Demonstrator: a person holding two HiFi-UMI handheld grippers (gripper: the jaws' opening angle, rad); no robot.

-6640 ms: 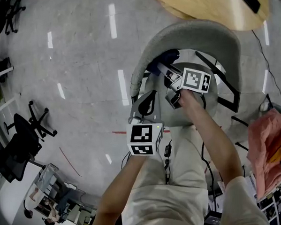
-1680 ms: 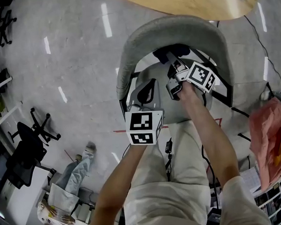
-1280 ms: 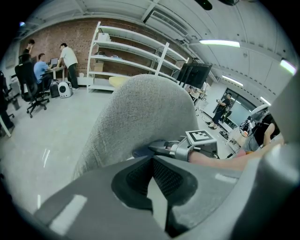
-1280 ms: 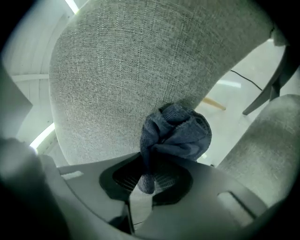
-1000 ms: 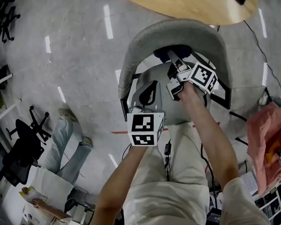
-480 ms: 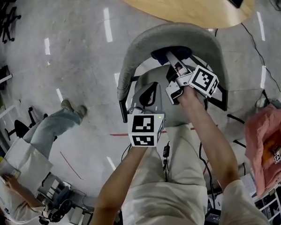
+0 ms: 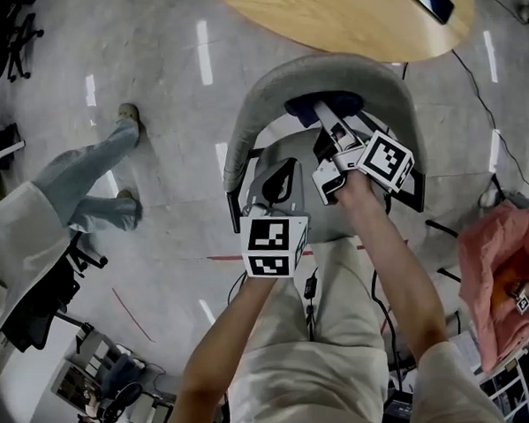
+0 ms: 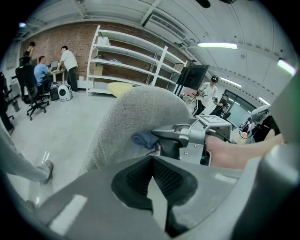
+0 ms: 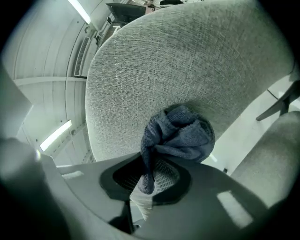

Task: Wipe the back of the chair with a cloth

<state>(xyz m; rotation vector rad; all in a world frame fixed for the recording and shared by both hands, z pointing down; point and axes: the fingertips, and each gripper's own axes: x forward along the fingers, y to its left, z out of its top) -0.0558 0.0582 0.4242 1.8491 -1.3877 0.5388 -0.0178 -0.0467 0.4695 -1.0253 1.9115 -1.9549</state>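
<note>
Shift of cloth: since the earliest picture the cloth [image 7: 304, 113] has gone from the left part of the chair back [image 7: 328, 70] a little nearer to its middle; a passer-by [image 7: 64, 186] has also come in, well left of the chair back.
Cloth: dark blue, bunched into a soft ball, pressed against the inner face of the chair back [image 9: 187, 61], low on it.
Handling: I judge it light, limp and not fragile; it crushes easily and may drag on the rough fabric, so a hold on one gathered fold is best.
Right gripper [image 9: 150, 180]: the fingers [image 9: 168, 180] are closed on a hanging fold of the cloth [image 9: 180, 133]; most of the ball stands beyond the tips, touching the chair back.
Left gripper [image 8: 152, 183]: jaws together with nothing between, held apart from the chair back [image 8: 136, 117], not touching it.
Risk: I think the thin fold could slip out under a hard stroke.
</note>
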